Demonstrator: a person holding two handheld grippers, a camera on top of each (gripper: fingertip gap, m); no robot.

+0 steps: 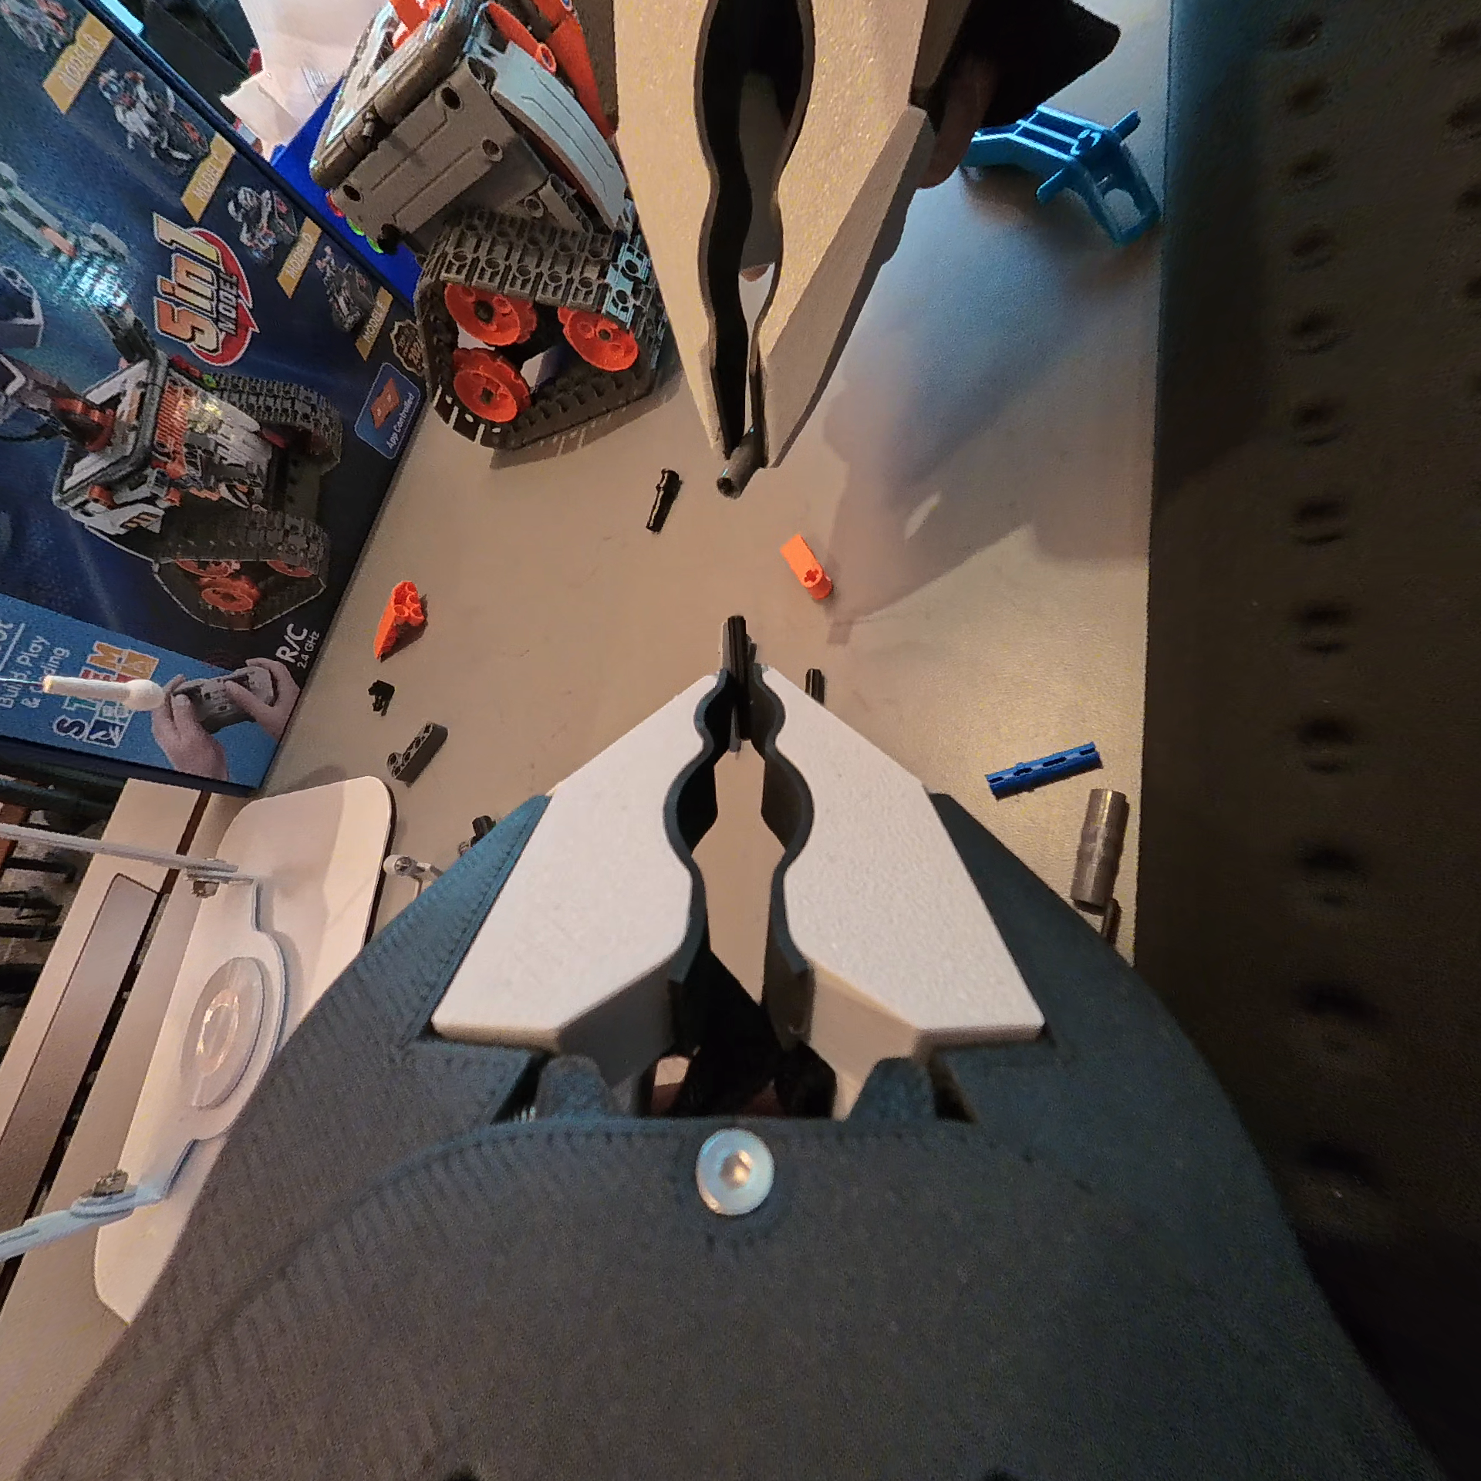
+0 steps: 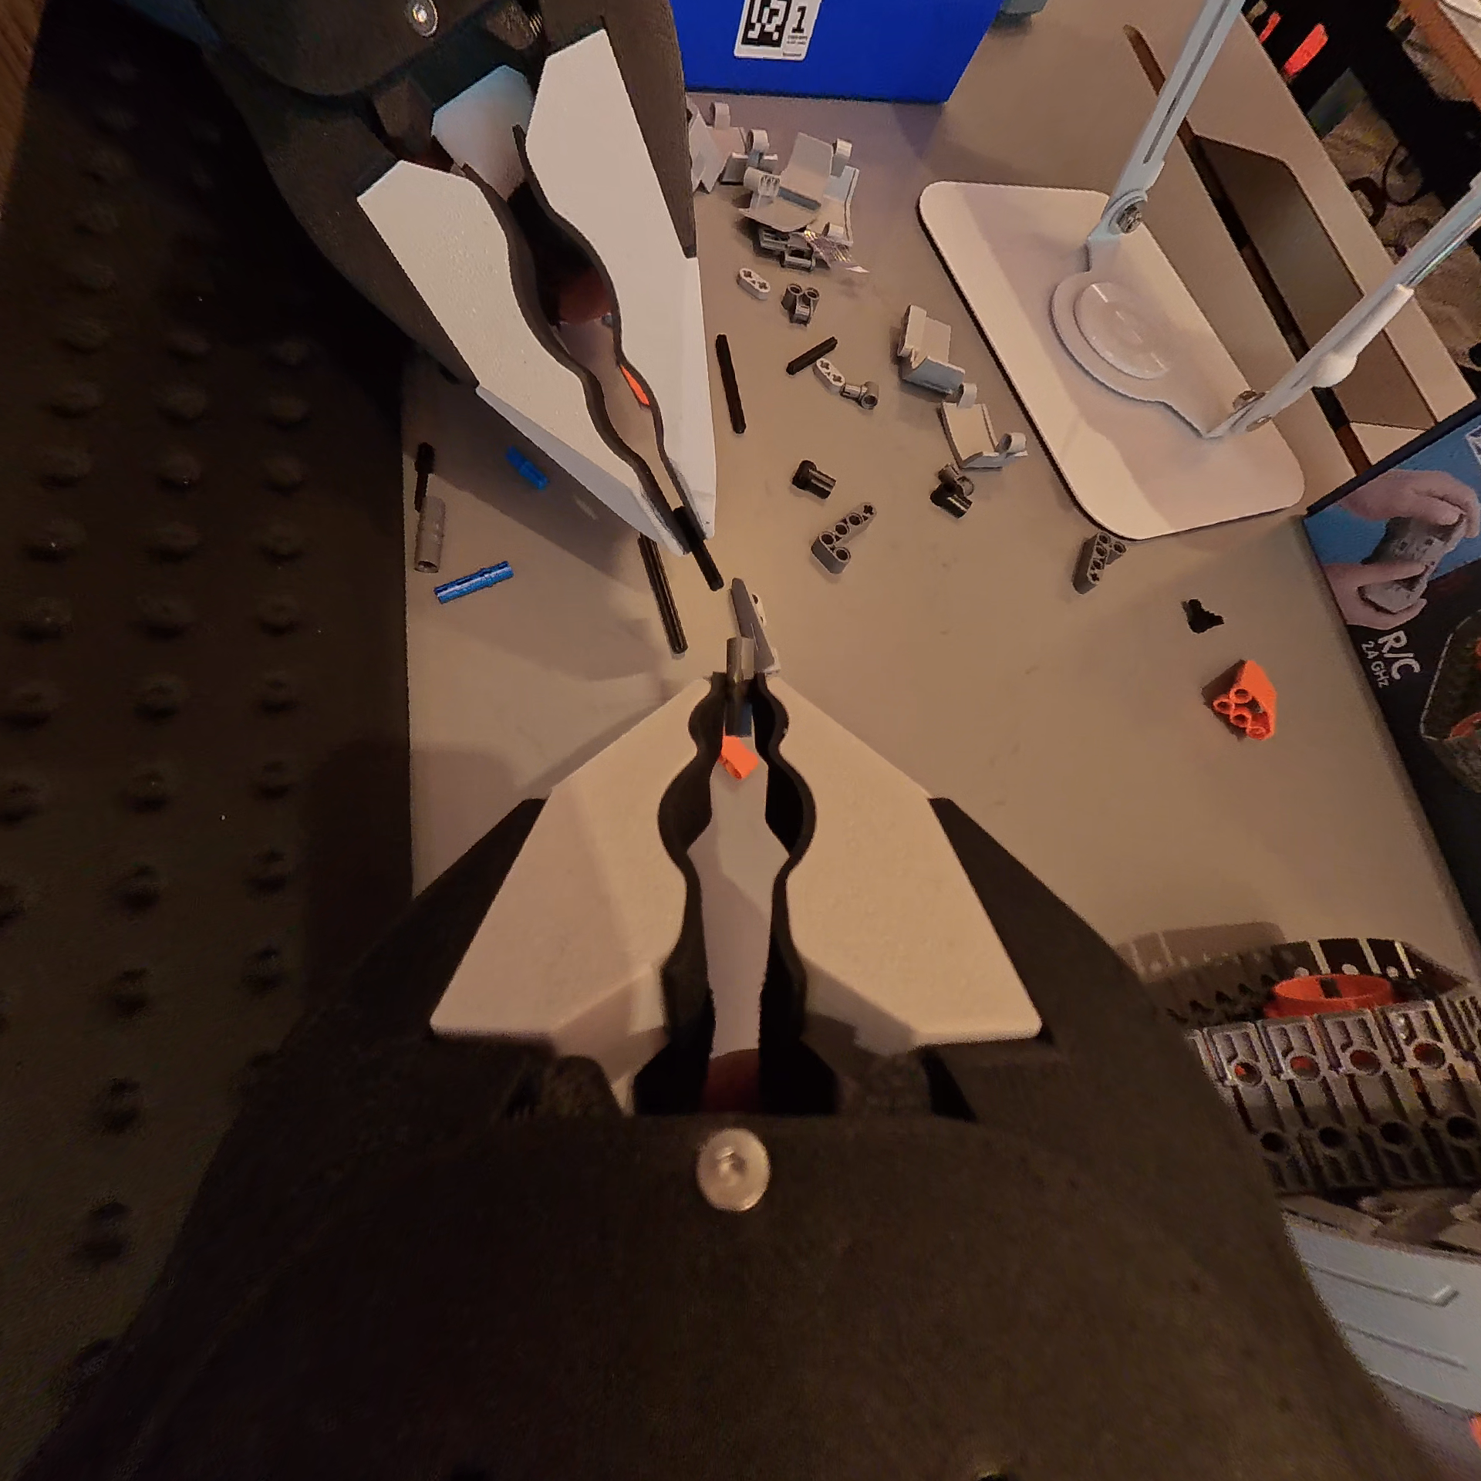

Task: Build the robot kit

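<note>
My left gripper [image 1: 741, 681] is shut on a thin black axle [image 1: 736, 653] that sticks out past its tips. It also shows in the right wrist view [image 2: 691, 529], coming in from the upper left with the axle [image 2: 707, 565]. My right gripper [image 2: 741, 681] is shut on a small grey connector piece [image 2: 737, 661]. In the left wrist view it [image 1: 741, 457] comes down from the top with the grey piece [image 1: 737, 471]. The two held parts point at each other above the grey table, a short gap apart.
A tracked toy model [image 1: 521, 240] and its blue box [image 1: 160, 401] stand to one side. A white lamp base [image 2: 1122, 449] stands nearby. Loose parts lie around: orange pieces [image 1: 805, 567] [image 2: 1242, 697], a blue pin [image 2: 473, 583], a black axle [image 2: 663, 593], and grey parts [image 2: 930, 361]. A dark studded mat [image 2: 200, 561] borders the table. Left tips to right tips: about 6 cm. It is some 7 cm from my left tips to the blue pin [image 2: 473, 583]. The left camera catches it too, in the left wrist view [image 1: 1046, 766].
</note>
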